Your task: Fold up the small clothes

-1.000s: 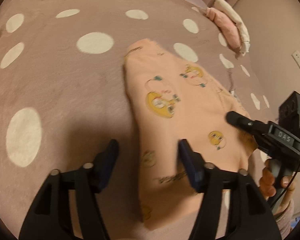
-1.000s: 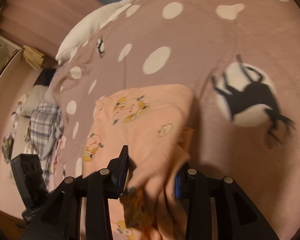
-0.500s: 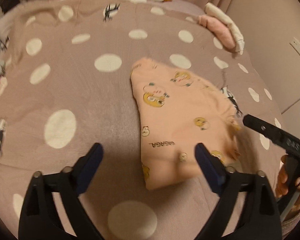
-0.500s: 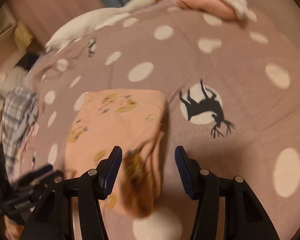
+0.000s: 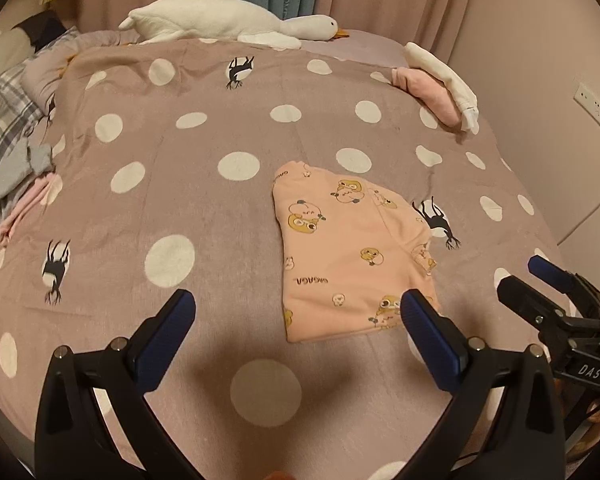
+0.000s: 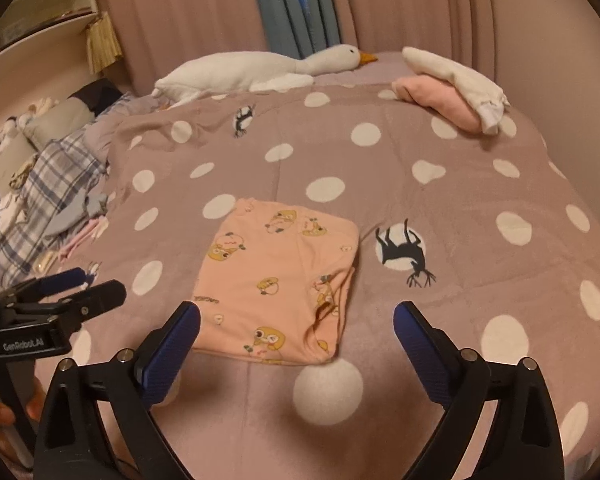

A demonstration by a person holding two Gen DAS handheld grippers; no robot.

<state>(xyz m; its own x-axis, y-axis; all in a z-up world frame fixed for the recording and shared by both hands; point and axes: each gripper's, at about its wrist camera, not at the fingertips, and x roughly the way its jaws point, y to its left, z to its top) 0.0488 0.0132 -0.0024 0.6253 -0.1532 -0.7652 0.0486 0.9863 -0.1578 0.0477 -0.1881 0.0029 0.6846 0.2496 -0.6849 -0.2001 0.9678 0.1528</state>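
A small peach garment with yellow cartoon prints (image 5: 348, 252) lies folded flat on the mauve polka-dot bedspread (image 5: 180, 184); it also shows in the right wrist view (image 6: 280, 280). My left gripper (image 5: 296, 332) is open and empty, raised above the bed just in front of the garment's near edge. My right gripper (image 6: 296, 340) is open and empty, also in front of the garment. Each gripper shows in the other's view: the right one (image 5: 540, 284) at the right edge, the left one (image 6: 80, 284) at the left edge.
A white plush goose (image 5: 228, 24) lies at the head of the bed. A folded pink and white stack (image 5: 440, 84) sits at the far right. A plaid and grey clothes pile (image 5: 8, 148) lies at the left edge. Curtains (image 6: 300, 12) hang behind.
The right gripper let go of the garment and opened wide. Both grippers pulled back and up from the garment, which now lies flat and folded.
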